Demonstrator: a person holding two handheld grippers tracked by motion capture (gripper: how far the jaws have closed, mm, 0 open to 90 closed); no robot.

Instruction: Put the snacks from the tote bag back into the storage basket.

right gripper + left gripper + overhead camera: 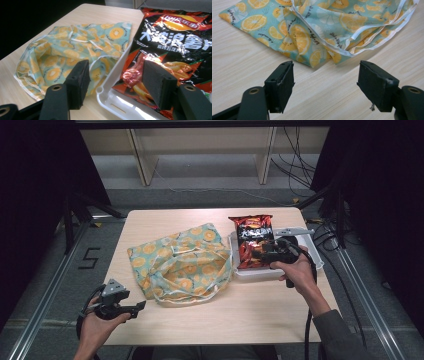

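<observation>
Table (260,312): fruit-print cloth bag (182,262); chip bag (254,242) in white tray (260,273). Left tongs (142,306) wide open, empty. Right tongs (256,254) open, empty, over chip bag.

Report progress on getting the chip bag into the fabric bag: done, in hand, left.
Done: nothing visible; the chip bag lies in the white tray, and the fabric bag lies crumpled on the table.

In hand: the right gripper is open above the tray's near edge; the left gripper is open before the fabric's edge.

Left, probably: grasp, open, insert.
</observation>
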